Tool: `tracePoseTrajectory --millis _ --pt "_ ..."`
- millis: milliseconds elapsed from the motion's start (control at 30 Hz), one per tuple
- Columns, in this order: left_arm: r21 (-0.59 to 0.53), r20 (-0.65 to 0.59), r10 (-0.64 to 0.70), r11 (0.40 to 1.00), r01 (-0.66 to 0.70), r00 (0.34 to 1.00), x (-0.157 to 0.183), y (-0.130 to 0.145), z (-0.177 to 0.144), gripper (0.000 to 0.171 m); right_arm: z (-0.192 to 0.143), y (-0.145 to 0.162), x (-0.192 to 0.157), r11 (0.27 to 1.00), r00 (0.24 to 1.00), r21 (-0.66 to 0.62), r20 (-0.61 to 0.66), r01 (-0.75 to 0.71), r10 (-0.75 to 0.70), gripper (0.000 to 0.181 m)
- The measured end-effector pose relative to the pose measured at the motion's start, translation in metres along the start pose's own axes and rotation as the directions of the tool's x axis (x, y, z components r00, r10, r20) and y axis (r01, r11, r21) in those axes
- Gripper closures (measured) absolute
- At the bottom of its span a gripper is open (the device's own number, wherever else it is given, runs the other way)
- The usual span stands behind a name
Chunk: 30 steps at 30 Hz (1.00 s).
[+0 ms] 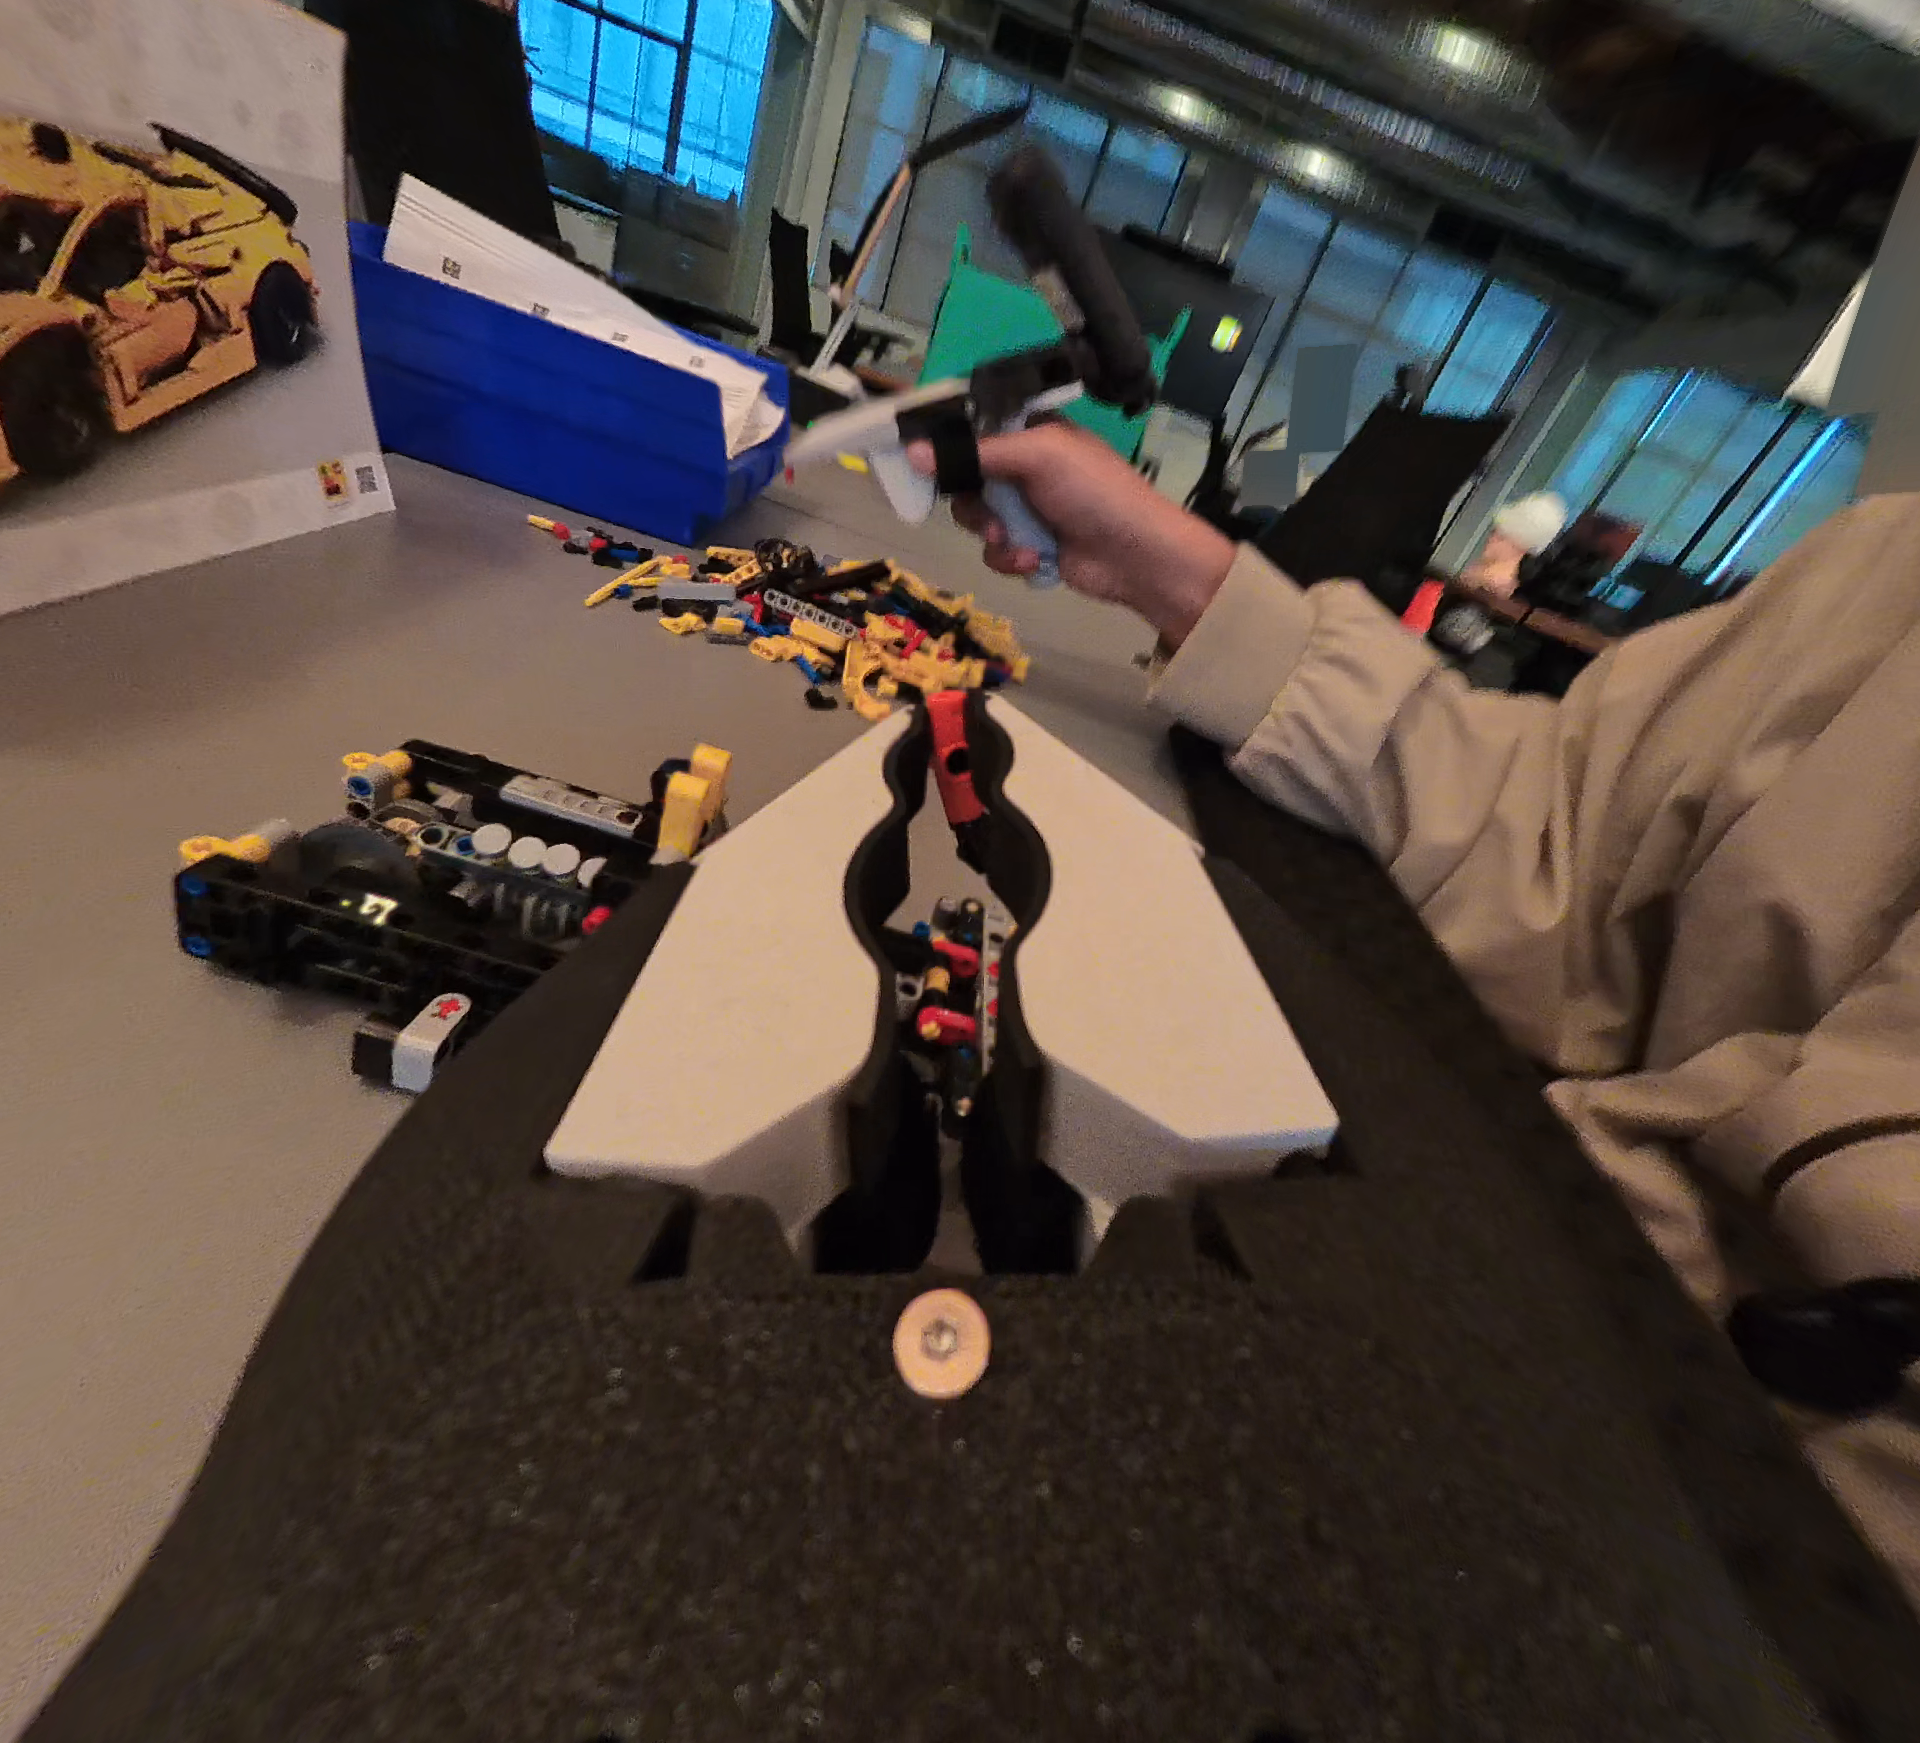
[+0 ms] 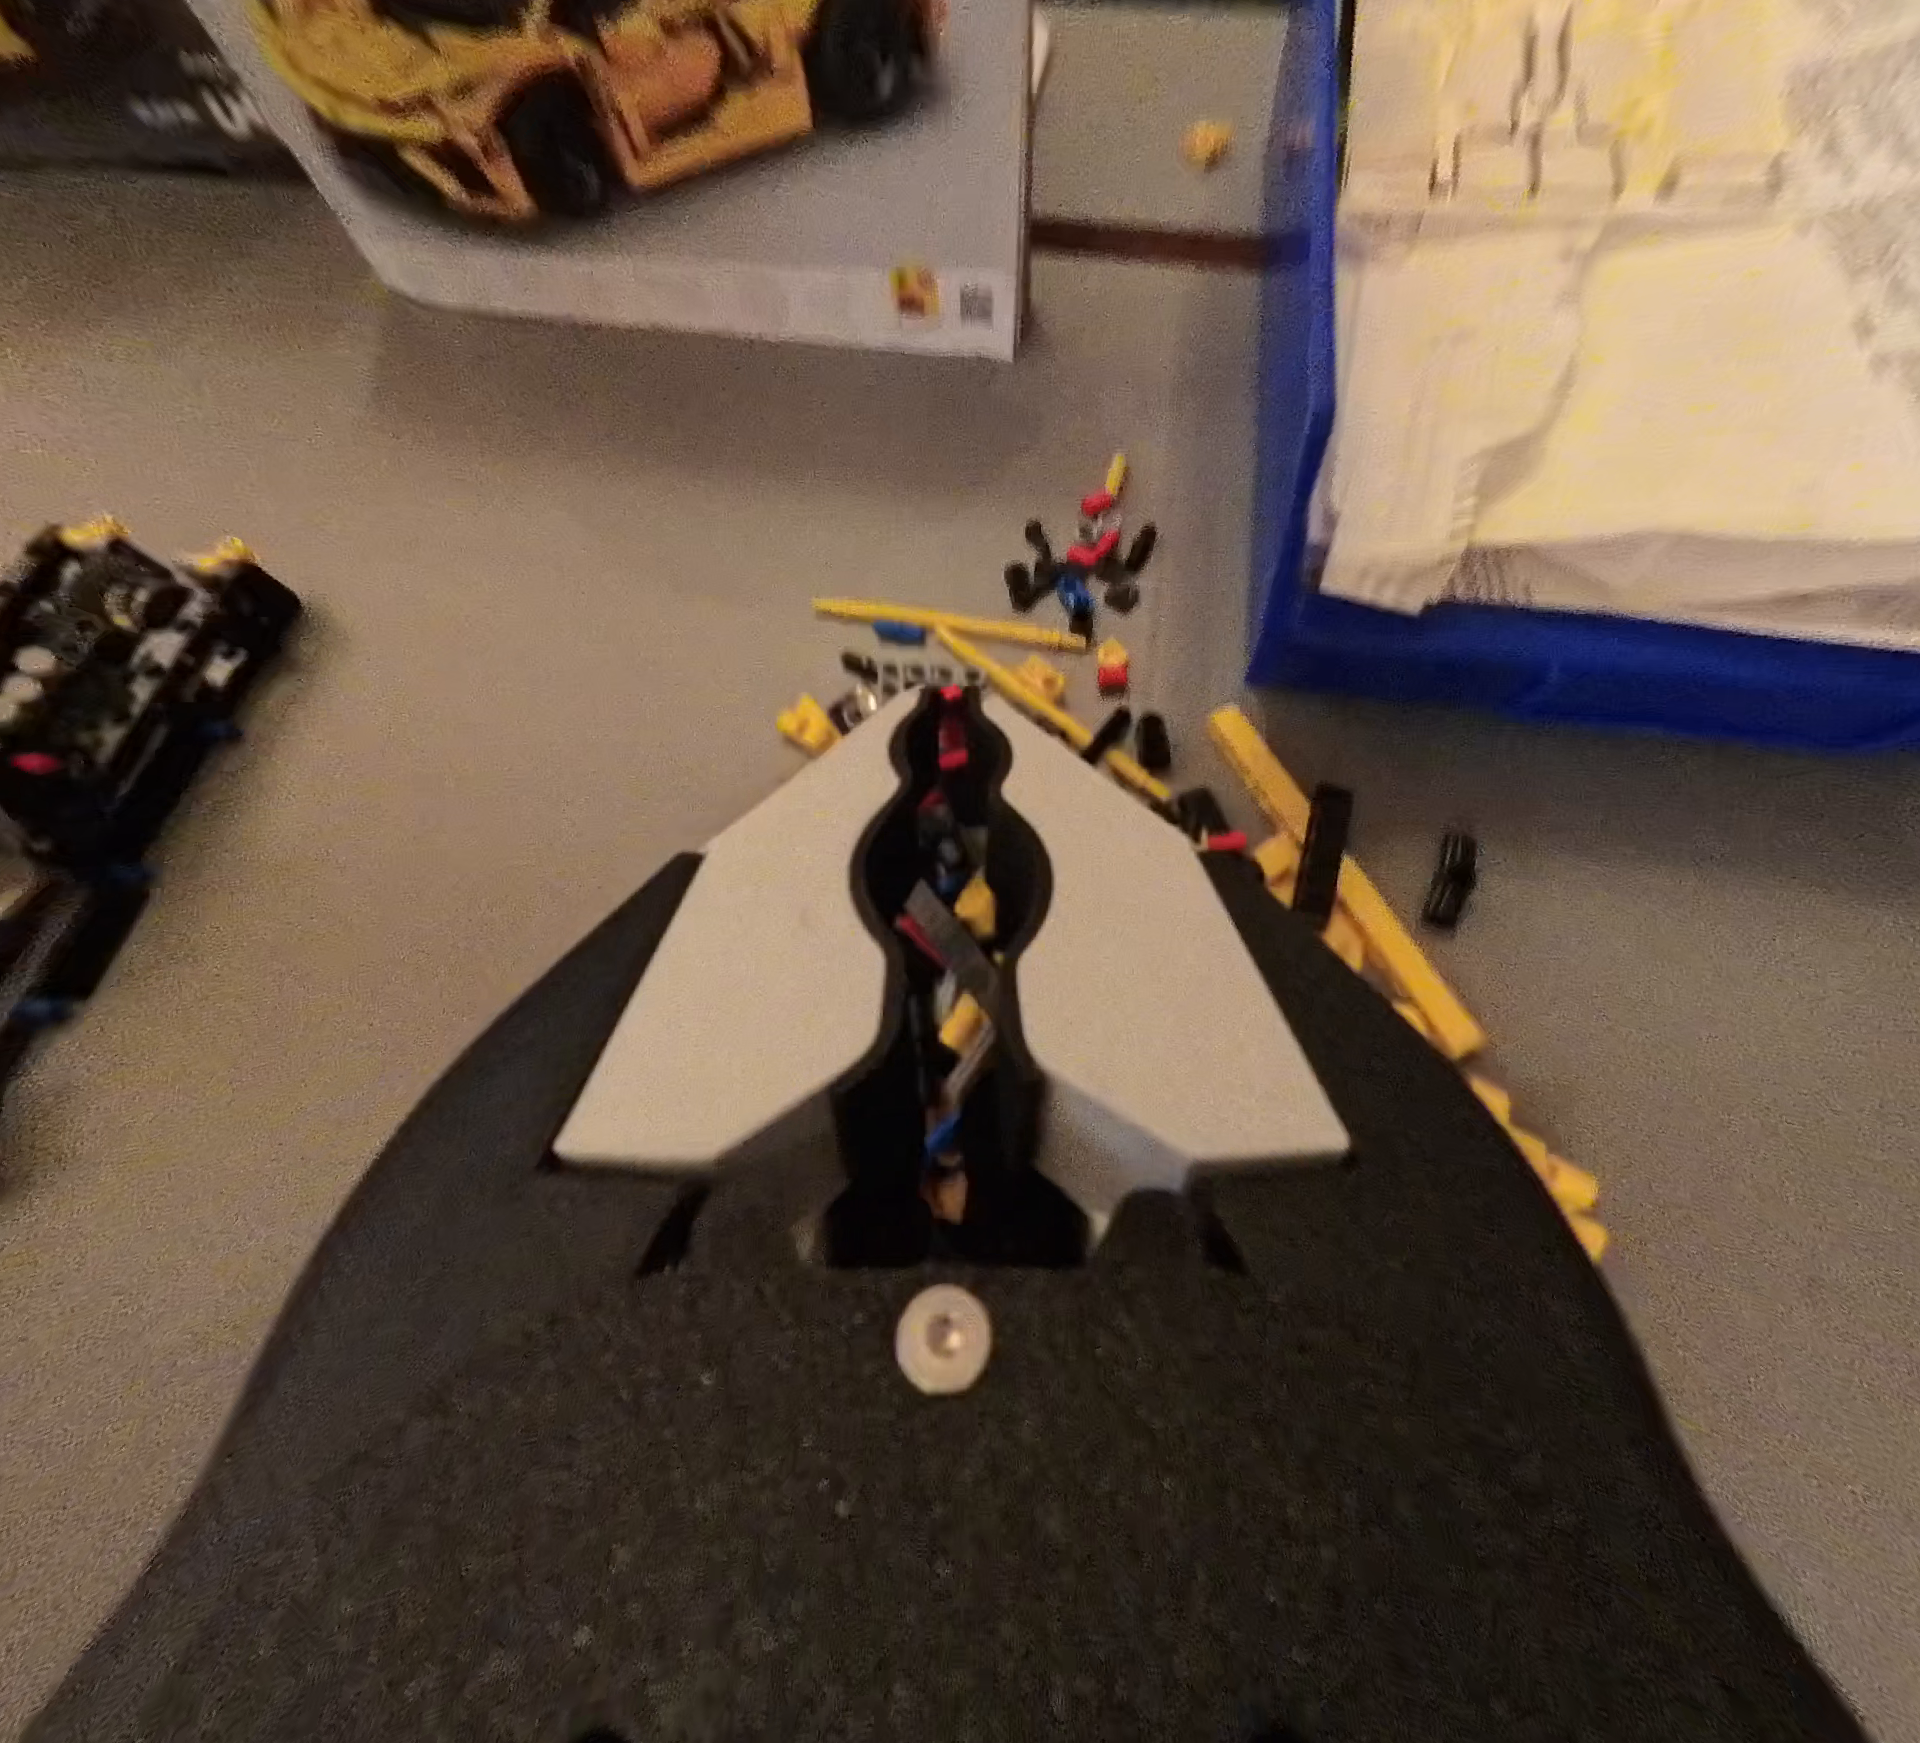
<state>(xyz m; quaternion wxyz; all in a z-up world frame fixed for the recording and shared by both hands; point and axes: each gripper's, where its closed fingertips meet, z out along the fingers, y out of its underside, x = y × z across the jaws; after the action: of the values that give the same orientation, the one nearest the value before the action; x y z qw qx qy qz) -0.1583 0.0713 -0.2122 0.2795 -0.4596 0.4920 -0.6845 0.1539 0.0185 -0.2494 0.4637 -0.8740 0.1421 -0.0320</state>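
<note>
My left gripper [image 1: 948, 725] is shut on a small red connector piece [image 1: 951, 768], held between the fingertips above the grey table. A partly built black chassis with yellow and blue pins [image 1: 416, 883] lies just left of it. My right gripper [image 2: 948, 719] is shut, with a small red piece [image 2: 950, 743] pinched at its tips, over the near edge of a pile of loose yellow, black and red pieces [image 2: 1101, 654]. The right gripper also shows in the left wrist view [image 1: 914, 436], held in a hand above the pile [image 1: 831, 618]. The right wrist view is blurred.
A box showing a yellow car [image 1: 156, 322] [image 2: 644, 62] stands at the back. A blue bin holding paper sheets [image 1: 561, 405] [image 2: 1558, 654] sits beside the pile. The chassis [image 2: 114, 654] lies at left. A beige sleeve [image 1: 1558, 810] crosses from the right.
</note>
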Motion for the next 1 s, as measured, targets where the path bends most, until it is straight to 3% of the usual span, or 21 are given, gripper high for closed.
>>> tracePoseTrajectory --millis 33,133,200,333,367,433,467,533,633,700,767,867,1000 --pt "0.023 -0.024 -0.062 0.998 0.063 0.998 -0.003 -0.003 -0.002 0.164 0.004 0.013 0.004 0.997 0.999 -0.072 0.018 -0.025 0.026 0.178" --pt "0.091 -0.068 -0.197 0.975 0.203 0.978 -0.013 -0.014 -0.011 0.165 0.008 0.024 0.01 0.99 0.995 -0.109 0.031 -0.089 0.093 0.172" --pt "0.126 -0.099 -0.255 0.956 0.266 0.962 -0.017 -0.02 -0.015 0.165 0.005 0.017 0.016 0.995 0.997 -0.07 -0.017 -0.07 0.069 0.165" --pt "0.153 -0.135 -0.306 0.933 0.326 0.942 -0.019 -0.025 -0.018 0.165 -0.004 -0.008 0.006 0.999 0.997 0.035 -0.08 -0.006 0.009 0.169" --pt "0.154 -0.141 -0.306 0.933 0.326 0.942 -0.019 -0.026 -0.018 0.165 -0.002 -0.012 -0.005 0.999 0.997 0.038 -0.075 0.032 -0.029 0.168" --pt "0.155 -0.156 -0.312 0.929 0.335 0.937 -0.017 -0.026 -0.018 0.165 0.003 -0.031 -0.07 0.987 0.984 0.131 0.133 0.098 -0.115 0.161" --pt "0.153 -0.167 -0.318 0.927 0.343 0.933 -0.016 -0.026 -0.018 0.165 0.003 -0.037 -0.12 0.976 0.939 0.188 0.299 0.114 -0.167 0.158" --pt "0.157 -0.179 -0.321 0.924 0.349 0.93 -0.015 -0.027 -0.018 0.165 -0.008 -0.031 -0.226 0.967 0.757 0.239 0.613 0.094 -0.225 0.153" --pt "0.171 -0.197 -0.335 0.914 0.369 0.921 -0.015 -0.03 -0.019 0.165 -0.023 0.001 -0.329 0.986 0.546 0.143 0.821 0.09 -0.169 0.142" --pt "0.183 -0.215 -0.34 0.907 0.379 0.916 -0.014 -0.033 -0.021 0.165 -0.029 0.01 -0.355 0.988 0.521 0.133 0.839 0.08 -0.155 0.143" --pt "0.189 -0.249 -0.336 0.903 0.386 0.908 -0.009 -0.035 -0.021 0.165 -0.032 0.006 -0.361 0.996 0.493 0.083 0.868 -0.026 -0.059 0.147" --pt "0.173 -0.336 -0.348 0.891 0.42 0.875 0.003 -0.038 -0.02 0.165 -0.037 0.002 -0.361 0.988 0.352 -0.072 0.929 -0.137 0.116 0.147" --pt "0.131 -0.44 -0.376 0.872 0.473 0.815 0.017 -0.041 -0.022 0.165 -0.052 -0.009 -0.355 0.974 0.243 -0.092 0.959 -0.209 0.143 0.158"
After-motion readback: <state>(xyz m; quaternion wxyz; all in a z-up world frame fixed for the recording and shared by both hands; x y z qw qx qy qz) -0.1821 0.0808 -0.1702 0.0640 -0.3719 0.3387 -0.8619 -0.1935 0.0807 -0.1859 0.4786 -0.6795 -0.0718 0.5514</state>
